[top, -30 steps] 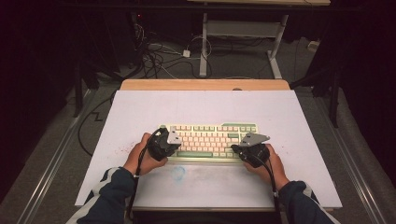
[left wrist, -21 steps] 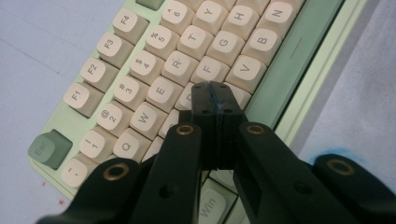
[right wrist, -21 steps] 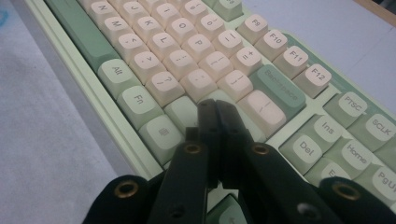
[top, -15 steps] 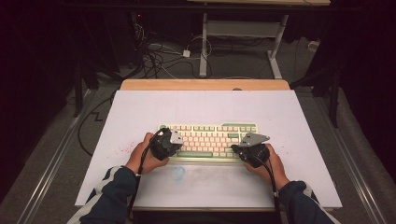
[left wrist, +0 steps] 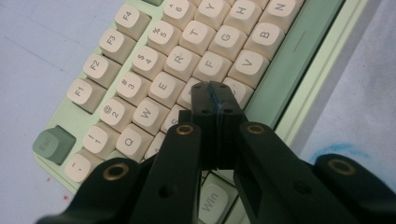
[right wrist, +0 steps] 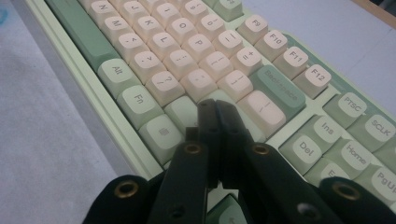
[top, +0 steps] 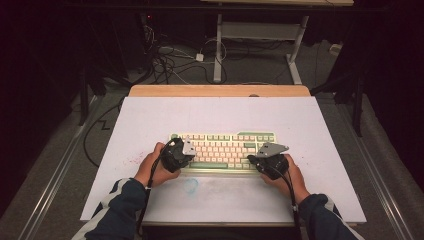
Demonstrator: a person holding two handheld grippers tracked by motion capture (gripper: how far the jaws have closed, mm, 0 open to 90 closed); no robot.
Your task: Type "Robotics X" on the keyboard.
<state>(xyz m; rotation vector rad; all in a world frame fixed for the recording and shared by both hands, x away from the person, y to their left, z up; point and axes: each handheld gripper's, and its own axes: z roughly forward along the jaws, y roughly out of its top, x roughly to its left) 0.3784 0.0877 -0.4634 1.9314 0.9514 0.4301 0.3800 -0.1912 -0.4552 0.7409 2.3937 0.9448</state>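
— Left gripper (left wrist: 214, 86) first: how is it standing?

— Jaws pressed flat together, nothing between them. My tips sit over the left block of letter keys on the one keyboard (top: 223, 150), about at the D key (left wrist: 189, 89), with F and V just ahead of them. Whether they touch the cap, I cannot tell.

— And your other one?

— Right gripper (right wrist: 216, 106) is the same, jaws closed on nothing. It hangs over the keyboard's right end, with the Backspace key (right wrist: 280, 87) just ahead and to its right, and the Fn key (right wrist: 138, 100) off to its left.

— How many things on the desk (top: 150, 120)?

— One keyboard, cream keys in a pale green case, lying between my two hands. My left hand (top: 154, 166) and right hand (top: 291, 172) each hold one gripper at its near corners. One blue smudge (top: 190, 185) marks the white surface just behind my left gripper.
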